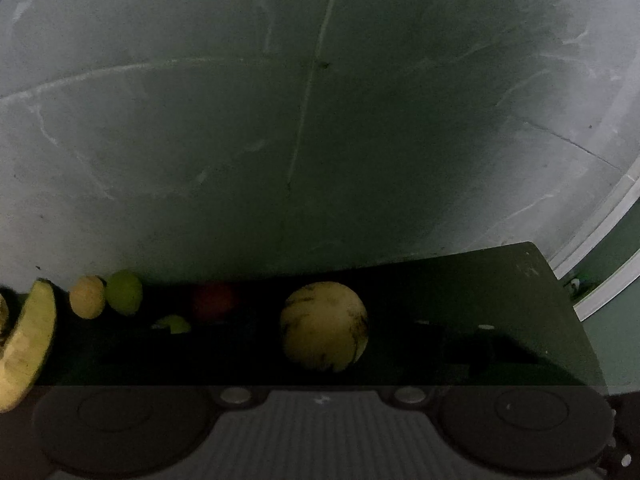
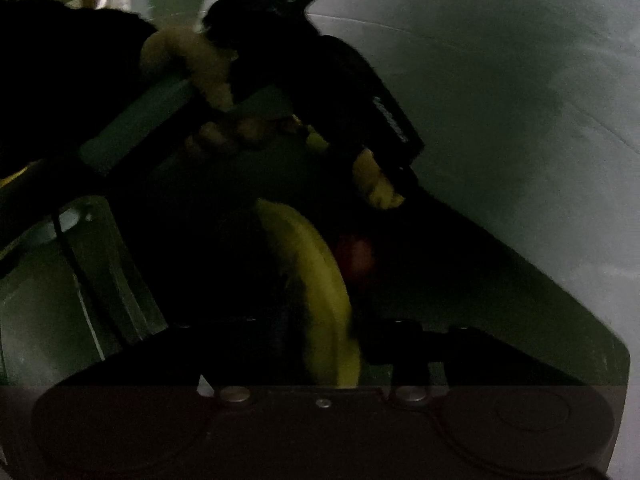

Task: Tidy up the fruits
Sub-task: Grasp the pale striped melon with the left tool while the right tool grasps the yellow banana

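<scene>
In the left wrist view a pale yellow spotted round fruit (image 1: 323, 326) lies on the dark table (image 1: 500, 280). Further left sit a red fruit (image 1: 214, 300), a green fruit (image 1: 125, 291), a yellow lemon-like fruit (image 1: 87, 296), a small green piece (image 1: 174, 324) and a banana (image 1: 26, 344) at the frame's edge. The left gripper's fingers do not show here. In the right wrist view a yellow banana (image 2: 320, 292) sits between the dark jaws of my right gripper (image 2: 320, 344). A red fruit (image 2: 356, 258) lies behind it. The left gripper (image 2: 384, 196) shows there beside a yellow fruit (image 2: 374, 182); its jaws are unclear.
A grey concrete wall (image 1: 320, 120) rises behind the table. The table's right corner (image 1: 536, 252) ends near a white frame (image 1: 608, 248). A hand (image 2: 200, 68) holds the left tool's green handle (image 2: 140, 120). The scene is very dim.
</scene>
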Demonstrator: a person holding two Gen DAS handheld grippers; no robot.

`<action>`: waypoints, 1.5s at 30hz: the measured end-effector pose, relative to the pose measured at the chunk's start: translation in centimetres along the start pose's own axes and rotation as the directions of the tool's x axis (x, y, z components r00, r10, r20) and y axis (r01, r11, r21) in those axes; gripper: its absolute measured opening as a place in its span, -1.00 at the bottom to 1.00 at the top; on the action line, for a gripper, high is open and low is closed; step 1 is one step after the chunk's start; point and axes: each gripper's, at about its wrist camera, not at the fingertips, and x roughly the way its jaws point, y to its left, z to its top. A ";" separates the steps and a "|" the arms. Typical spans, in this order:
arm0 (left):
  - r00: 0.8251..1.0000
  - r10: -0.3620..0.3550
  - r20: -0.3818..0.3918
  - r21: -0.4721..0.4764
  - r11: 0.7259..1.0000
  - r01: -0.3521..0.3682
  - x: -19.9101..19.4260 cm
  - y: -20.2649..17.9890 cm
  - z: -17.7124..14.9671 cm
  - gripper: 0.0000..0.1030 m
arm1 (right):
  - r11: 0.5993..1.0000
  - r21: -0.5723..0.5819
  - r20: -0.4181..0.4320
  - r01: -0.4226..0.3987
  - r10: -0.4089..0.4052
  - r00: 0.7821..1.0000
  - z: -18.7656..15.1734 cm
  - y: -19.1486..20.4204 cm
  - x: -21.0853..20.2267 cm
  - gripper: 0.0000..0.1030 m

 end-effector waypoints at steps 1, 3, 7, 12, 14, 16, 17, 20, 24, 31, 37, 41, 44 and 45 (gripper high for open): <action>1.000 0.001 -0.004 -0.003 1.000 -0.001 0.0 0.0 0.2 0.13 | 1.000 0.026 -0.003 0.011 -0.011 1.000 -0.1 -0.1 -0.1 -0.31; 1.000 0.005 -0.004 -0.007 1.000 -0.005 0.2 -0.1 0.2 0.13 | 0.995 0.090 -0.012 0.040 -0.039 0.999 -0.1 0.0 -0.3 -0.31; 1.000 0.001 0.000 -0.021 1.000 -0.001 0.4 0.0 0.3 0.13 | 0.992 0.116 -0.031 0.056 -0.053 0.998 0.4 0.1 -0.1 -0.22; 1.000 -0.004 -0.002 -0.023 1.000 0.004 0.0 0.4 0.4 0.12 | 0.996 0.090 -0.040 0.027 -0.024 0.999 1.3 0.0 0.9 -0.14; 1.000 -0.004 -0.003 -0.027 1.000 0.004 -0.1 0.5 0.7 0.12 | 0.995 0.095 -0.028 0.021 -0.018 0.999 1.6 -0.1 1.3 -0.15; 1.000 -0.005 -0.002 -0.026 1.000 0.005 -0.3 0.6 0.6 0.12 | 0.994 0.107 -0.024 0.009 -0.006 1.000 1.8 -0.4 1.9 -0.16; 1.000 -0.005 -0.001 -0.025 1.000 0.005 -0.3 0.6 0.5 0.11 | 0.994 0.111 -0.025 0.005 -0.003 1.000 1.7 -0.4 2.0 -0.17; 1.000 -0.003 0.002 -0.018 1.000 0.003 -0.5 0.5 0.5 0.11 | 0.994 0.111 -0.017 -0.001 0.003 1.000 1.6 -0.2 2.3 -0.33; 1.000 -0.002 0.002 -0.017 1.000 0.002 -0.7 0.4 0.5 0.10 | 0.991 0.134 -0.007 0.006 -0.005 1.000 1.5 -0.3 2.1 -0.34; 1.000 0.002 0.003 -0.030 1.000 -0.002 -1.3 0.6 0.0 0.10 | 0.977 0.211 0.002 0.025 -0.026 1.000 1.4 -1.4 1.8 -0.34; 1.000 -0.002 0.025 -0.047 0.999 0.003 -2.5 1.0 0.0 0.10 | 0.964 0.258 0.038 0.070 -0.082 0.996 1.6 -1.7 -0.2 -0.35; 0.998 -0.004 0.056 -0.055 0.998 0.007 -4.0 1.3 0.0 0.10 | 0.950 0.293 0.055 0.105 -0.126 0.990 1.8 -1.5 -1.8 -0.35; 0.996 -0.007 0.084 -0.068 0.998 0.013 -5.9 1.6 -0.2 0.10 | 0.933 0.337 0.064 0.128 -0.158 0.985 2.0 -1.1 -3.2 -0.35; 0.996 -0.006 0.091 -0.069 0.998 0.012 -6.5 1.6 -0.4 0.10 | 0.926 0.353 0.068 0.134 -0.168 0.983 2.0 -0.9 -3.9 -0.35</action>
